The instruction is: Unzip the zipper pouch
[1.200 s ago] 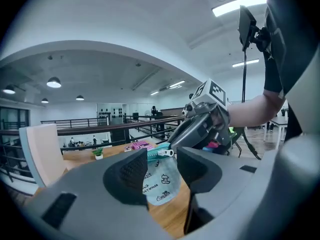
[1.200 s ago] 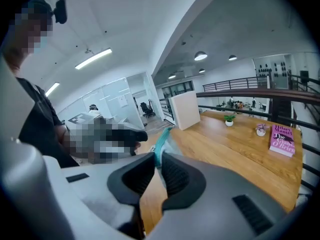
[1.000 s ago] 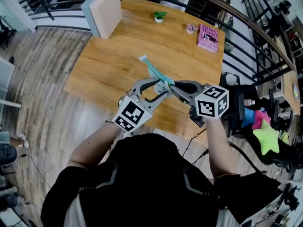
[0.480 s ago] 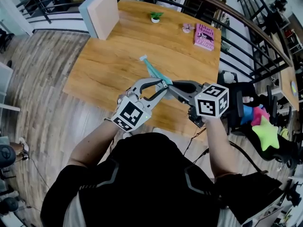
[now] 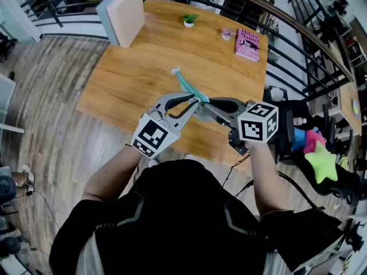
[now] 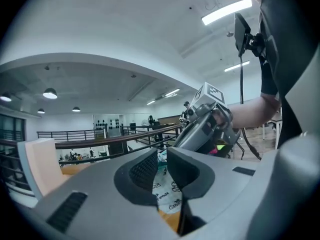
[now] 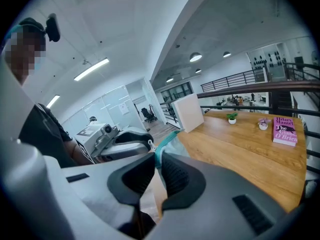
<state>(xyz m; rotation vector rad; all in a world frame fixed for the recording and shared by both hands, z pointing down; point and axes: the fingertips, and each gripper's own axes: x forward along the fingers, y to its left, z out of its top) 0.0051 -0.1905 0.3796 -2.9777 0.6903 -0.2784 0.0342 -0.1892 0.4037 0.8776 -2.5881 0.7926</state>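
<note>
Beyond the fingertips: wood table (image 5: 132, 79), pale board (image 5: 123, 13) standing at its far edge. Well past the right fingers: pink book (image 7: 285, 130), cover reading "Hilary Mantel". Between both pairs of fingers, held off the table: pouch (image 7: 167, 141), teal zipper edge, small print on the fabric too blurred to read. Right gripper (image 7: 156, 166) clamped on that edge. Left gripper (image 6: 161, 166) just closing, fingers now narrow and pinching the pouch from the opposite side. A second ago: left fingers spread wide; pouch and right gripper where they are now.
</note>
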